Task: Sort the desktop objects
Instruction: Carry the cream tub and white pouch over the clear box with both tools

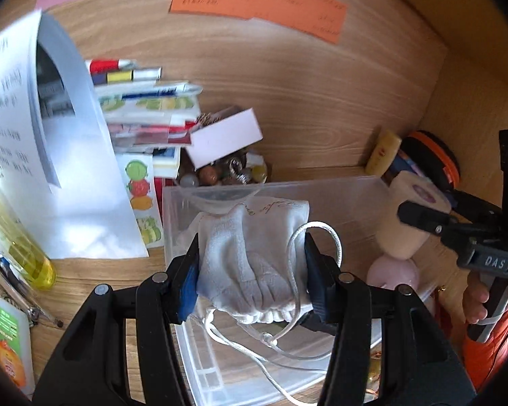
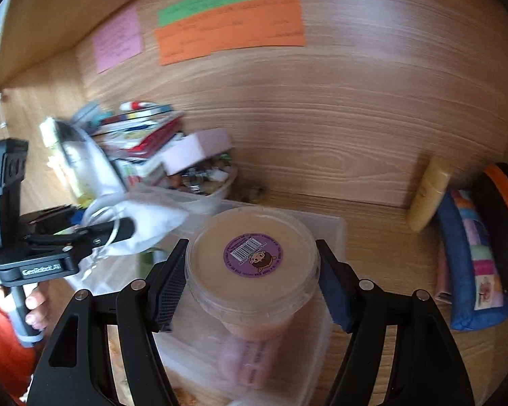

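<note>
Left wrist view: the left tool (image 1: 252,270) is clamped on a white drawstring pouch (image 1: 250,253), its blue pads pressing the cloth from both sides. A loop of the white cord (image 1: 316,233) arches over the right finger, and more cord trails down below the tool. The pouch hangs above a clear plastic bin (image 1: 321,186) that sits on the wooden bench (image 1: 304,101) just under and ahead of the tool. Ahead and to the left stands a pile of booklets and packets (image 1: 142,108), with a small dish of beads and trinkets (image 1: 227,172) just beyond the bin's far rim. A curled white sheet (image 1: 67,169) lies further left, next to a yellow bottle (image 1: 27,253). To the right, the right tool (image 1: 423,216) holds a beige tub (image 1: 406,230) over the bin's right end.

Right wrist view: the right tool (image 2: 252,277) grips a round clear tub with a beige filling (image 2: 250,264); a purple barcode sticker (image 2: 254,255) faces the camera. Both pads touch the tub's rim. Below it lies the clear bin (image 2: 328,230), with a pinkish item (image 2: 250,358) inside, blurred. To the left, the left tool (image 2: 118,230) carries the white pouch (image 2: 152,223). Ahead right, a yellow tube (image 2: 430,196) leans at the back panel, beside a blue patchwork case (image 2: 470,270). Coloured paper notes (image 2: 230,27) stick on the back panel.
</note>
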Demonstrator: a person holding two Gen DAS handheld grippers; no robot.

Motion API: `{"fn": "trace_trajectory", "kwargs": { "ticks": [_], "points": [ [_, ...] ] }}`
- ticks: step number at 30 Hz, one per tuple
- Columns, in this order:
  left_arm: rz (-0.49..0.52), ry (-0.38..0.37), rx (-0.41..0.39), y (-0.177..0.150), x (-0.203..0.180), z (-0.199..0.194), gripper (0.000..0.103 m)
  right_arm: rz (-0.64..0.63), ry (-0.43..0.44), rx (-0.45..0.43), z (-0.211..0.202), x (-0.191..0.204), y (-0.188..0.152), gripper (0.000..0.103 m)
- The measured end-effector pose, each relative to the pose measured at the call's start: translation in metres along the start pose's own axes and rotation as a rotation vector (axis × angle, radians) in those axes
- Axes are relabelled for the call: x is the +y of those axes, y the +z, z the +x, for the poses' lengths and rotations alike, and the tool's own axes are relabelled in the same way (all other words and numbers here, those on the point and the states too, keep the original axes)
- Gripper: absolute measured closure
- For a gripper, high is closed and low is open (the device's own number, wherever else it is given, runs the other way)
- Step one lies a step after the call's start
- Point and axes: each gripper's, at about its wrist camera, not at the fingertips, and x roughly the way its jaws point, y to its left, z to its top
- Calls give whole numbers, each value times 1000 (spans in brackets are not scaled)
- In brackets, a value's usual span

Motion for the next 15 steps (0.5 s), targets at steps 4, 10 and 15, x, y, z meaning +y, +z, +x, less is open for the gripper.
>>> {"fn": "trace_trajectory", "kwargs": {
  "ticks": [4,10,15],
  "points": [
    [0,15,18,-3,0,6,50,43,-38,6,5,-12,-2,35],
    [40,40,28,-8,-8,8,48,57,-14,5,8,-12,-3,35],
    [50,52,28,-9,-10,7,46,24,-18,7,13,-3,-7,35]
  ]
}}
